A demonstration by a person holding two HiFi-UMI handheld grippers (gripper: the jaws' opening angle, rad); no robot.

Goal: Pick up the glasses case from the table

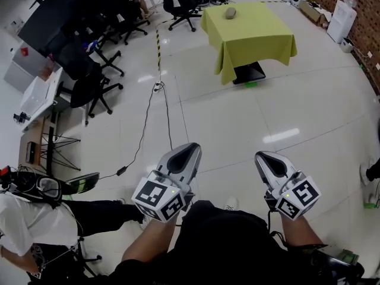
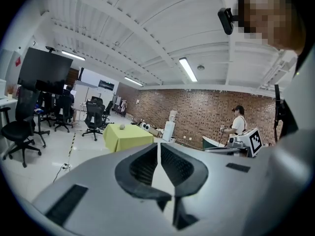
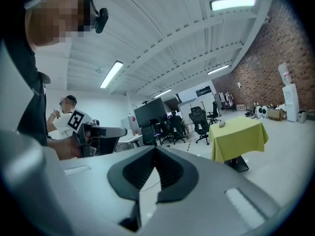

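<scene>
While both tools are held out in front of the person w/ nothing in them, the job hasn't really begun. The glasses case [image 1: 230,12] sits on the worktop [image 1: 255,37], the one under the yellow-green cloth, far across open floor from the person. Left tool [image 1: 185,153] has its jaws pressed together, pads meeting, empty. Right tool [image 1: 268,161] is likewise closed up on nothing, as each tool's own view shows. Both point roughly level toward the worktop, well short of it, w/ bare tiled floor between. Done so far: nothing visible. Left to do, as I judge it: get up to the worktop, open one tool, put the jaws either side of the case, close, lift it off. The case lies toward the far-left part of the worktop, apart from every edge, alone on the cloth. It reads as a small grey oval lying flat. Its long axis seems to run approx. from the worktop's near edge to its far edge, i.e. away from the person, but it's too small to be sure. Which end is which I can't tell. Office chairs [image 1: 178,2] stand just off the worktop's left side.
</scene>
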